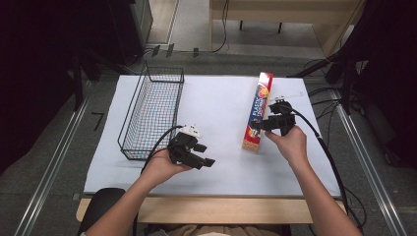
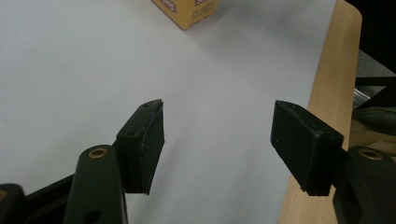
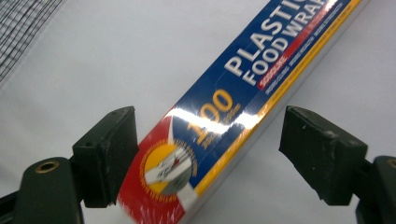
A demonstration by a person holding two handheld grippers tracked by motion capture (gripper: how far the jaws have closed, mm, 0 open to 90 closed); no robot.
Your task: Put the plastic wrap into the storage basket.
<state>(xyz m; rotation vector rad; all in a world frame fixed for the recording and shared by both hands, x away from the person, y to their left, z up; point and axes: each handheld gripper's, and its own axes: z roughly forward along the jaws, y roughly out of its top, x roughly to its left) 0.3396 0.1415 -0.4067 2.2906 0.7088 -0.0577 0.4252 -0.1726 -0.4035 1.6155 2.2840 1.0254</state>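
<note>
A long plastic food wrap box [image 1: 257, 110], blue, red and yellow, lies flat on the white table sheet at the right of centre. My right gripper [image 1: 259, 126] reaches to its near end from the right. In the right gripper view the box [image 3: 224, 126] runs between the jaws of my right gripper [image 3: 215, 154]. The left pad sits close against the box and the right pad stands clear of it, so the gripper is open. My left gripper [image 1: 204, 154] hovers near the table's front, left of the box. Its jaws [image 2: 217, 149] are apart with nothing between them. A corner of the box [image 2: 189, 9] shows farther off.
A black wire basket [image 1: 132, 105] stands lengthwise at the left of the sheet, and its mesh [image 3: 23, 28] shows in the right gripper view. The table's wooden front edge [image 2: 327, 93] lies beside my left gripper. Bare sheet [image 1: 216, 98] separates basket and box.
</note>
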